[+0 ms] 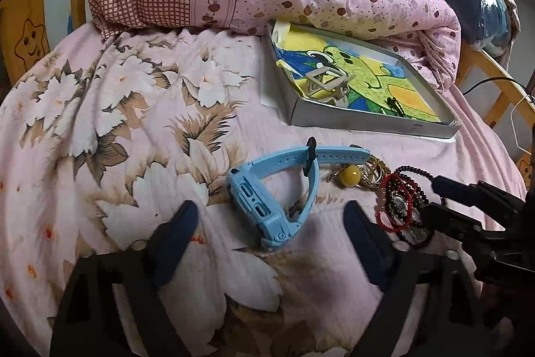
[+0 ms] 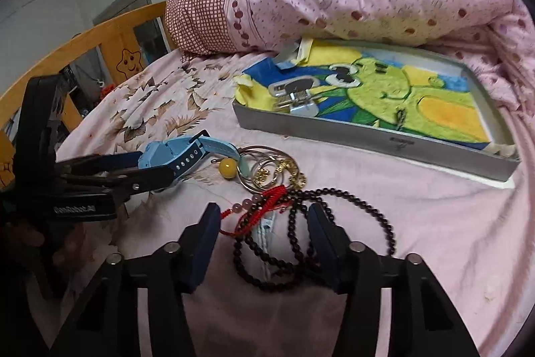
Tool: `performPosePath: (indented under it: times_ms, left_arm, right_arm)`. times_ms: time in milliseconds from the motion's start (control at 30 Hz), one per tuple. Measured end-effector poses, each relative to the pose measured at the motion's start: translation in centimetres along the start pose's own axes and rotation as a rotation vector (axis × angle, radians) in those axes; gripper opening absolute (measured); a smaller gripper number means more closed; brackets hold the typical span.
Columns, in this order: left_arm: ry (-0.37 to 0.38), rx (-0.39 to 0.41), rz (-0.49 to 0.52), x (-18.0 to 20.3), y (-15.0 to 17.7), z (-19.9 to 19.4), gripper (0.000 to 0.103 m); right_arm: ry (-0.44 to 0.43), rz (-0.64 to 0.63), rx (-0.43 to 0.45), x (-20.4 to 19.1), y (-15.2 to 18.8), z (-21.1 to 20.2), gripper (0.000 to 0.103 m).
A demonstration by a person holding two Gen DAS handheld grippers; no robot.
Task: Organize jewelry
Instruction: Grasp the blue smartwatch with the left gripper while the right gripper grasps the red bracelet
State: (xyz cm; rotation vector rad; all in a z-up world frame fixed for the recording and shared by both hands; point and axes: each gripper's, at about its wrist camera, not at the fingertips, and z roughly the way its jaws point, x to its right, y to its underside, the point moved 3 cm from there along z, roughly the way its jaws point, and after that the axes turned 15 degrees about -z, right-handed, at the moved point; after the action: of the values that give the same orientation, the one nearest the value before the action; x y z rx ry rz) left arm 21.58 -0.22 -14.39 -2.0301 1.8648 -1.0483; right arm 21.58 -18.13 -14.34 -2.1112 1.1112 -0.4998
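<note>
Left gripper [image 1: 271, 223] spread astride blue watch [image 1: 267, 199] on bed [image 1: 100, 122]; right gripper [image 2: 264, 230] spread over bead strands [image 2: 301, 243], seemingly untouched. Centre watch body before closing; carry to tray [image 1: 367, 122].

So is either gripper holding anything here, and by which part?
Nothing held: left gripper is open around the blue watch; right gripper is open over the dark bead necklace.

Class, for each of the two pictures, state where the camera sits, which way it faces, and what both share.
Left wrist: on the left gripper, facing the blue watch between its open fingers; the right gripper enters from the right.
Right wrist: on the right gripper, facing the dark bead necklace; the left gripper enters from the left.
Shared: watch, necklace, tray.
</note>
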Motion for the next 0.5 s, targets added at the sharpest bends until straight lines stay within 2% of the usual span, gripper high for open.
performPosePath:
  times_ms: [233, 367, 500]
  left_arm:
    - [-0.002, -0.021, 0.009, 0.0, 0.0, 0.5, 0.045]
    - [-0.015, -0.015, 0.016, 0.2, 0.1, 0.5, 0.040]
    - [-0.026, -0.011, 0.009, 0.0, 0.1, 0.5, 0.035]
  right_arm:
    - [-0.057, 0.092, -0.035, 0.7, 0.0, 1.5, 0.026]
    - [-0.063, 0.108, -0.040, 0.6, 0.0, 1.6, 0.011]
    - [-0.066, 0.101, -0.041, 0.3, -0.1, 1.5, 0.007]
